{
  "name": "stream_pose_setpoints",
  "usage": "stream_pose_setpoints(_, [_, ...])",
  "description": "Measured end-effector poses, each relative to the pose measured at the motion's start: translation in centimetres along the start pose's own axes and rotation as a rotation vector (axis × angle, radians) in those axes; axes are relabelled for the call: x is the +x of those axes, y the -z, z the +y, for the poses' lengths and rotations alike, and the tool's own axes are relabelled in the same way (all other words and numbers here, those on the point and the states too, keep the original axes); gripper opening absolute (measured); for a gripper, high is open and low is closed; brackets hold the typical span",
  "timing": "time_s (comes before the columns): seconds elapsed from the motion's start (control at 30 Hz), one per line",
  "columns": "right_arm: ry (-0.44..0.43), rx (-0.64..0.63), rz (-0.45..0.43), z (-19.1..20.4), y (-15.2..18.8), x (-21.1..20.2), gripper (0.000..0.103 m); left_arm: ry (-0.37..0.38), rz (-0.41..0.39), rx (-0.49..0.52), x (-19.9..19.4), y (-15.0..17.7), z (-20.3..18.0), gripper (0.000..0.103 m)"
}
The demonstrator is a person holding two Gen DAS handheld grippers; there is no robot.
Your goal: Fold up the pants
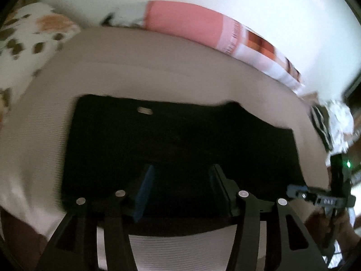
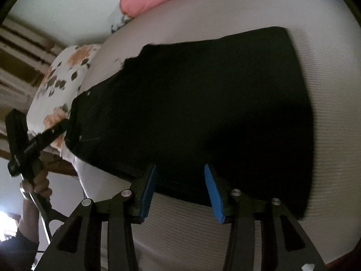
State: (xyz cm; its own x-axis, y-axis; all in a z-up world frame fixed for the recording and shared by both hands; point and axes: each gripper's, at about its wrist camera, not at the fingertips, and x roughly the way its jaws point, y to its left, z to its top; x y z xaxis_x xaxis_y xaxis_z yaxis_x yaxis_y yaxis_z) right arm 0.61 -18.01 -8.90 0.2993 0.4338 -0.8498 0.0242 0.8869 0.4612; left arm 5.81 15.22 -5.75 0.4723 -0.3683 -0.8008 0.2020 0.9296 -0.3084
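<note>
The black pants (image 1: 180, 144) lie folded into a broad dark block on the beige ribbed bedcover (image 1: 135, 76) of a bed, and both pairs of jaws hang over the near edge of that block.

In the left wrist view, the left gripper (image 1: 180, 192) has its jaws parted, with the blue pads (image 1: 145, 192) standing apart and no cloth pinched between them; the pants spread out ahead of and below the jaws, their near hem running just under the fingertips. A small pale tag or label (image 1: 144, 110) (blurred, so its kind is unclear) shows on the far part of the fabric, straight ahead of the jaws.

In the right wrist view, the right gripper (image 2: 181, 189) also has its jaws released, one blue pad on each side of an empty gap, and the near hem of the pants crosses right between and just beyond the tips. Whether the pads brush the cloth is hard to tell. The rest of the pants stretches away ahead of these jaws, with a ragged, uneven edge on the far left.

Beyond the pants, ahead of both pairs of jaws, a pink pillow (image 1: 185, 20) rests at the head of the bed, and a floral pillow (image 2: 61, 83) sits off to the left. A hand (image 2: 38, 185) grips the handle of the left gripper, seen to the left of the right jaws.
</note>
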Motion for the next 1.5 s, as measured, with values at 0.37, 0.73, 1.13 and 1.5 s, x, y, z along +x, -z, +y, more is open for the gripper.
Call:
stream_pose_setpoints(0.37, [-0.067,-0.115,0.102,6.6,-2.5,4.4,0.044,0.011,0.026,-0.219,-1.5,-0.5,11.6,0.054])
stream_pose_setpoints(0.73, [0.004,-0.099,0.086,8.1,-7.8,4.1,0.048,0.364,0.23,-0.31,3.7,-1.6,17.8,0.054])
stream_pose_setpoints(1.13, [0.089,-0.019,0.099,8.5,-10.3,4.6,0.048,0.607,0.313,-0.271,6.4,-4.0,21.3,0.054])
stream_pose_setpoints(1.5, [0.021,-0.004,0.055,10.4,-10.6,4.8,0.048,0.655,0.338,-0.211,9.2,-5.0,17.5,0.034])
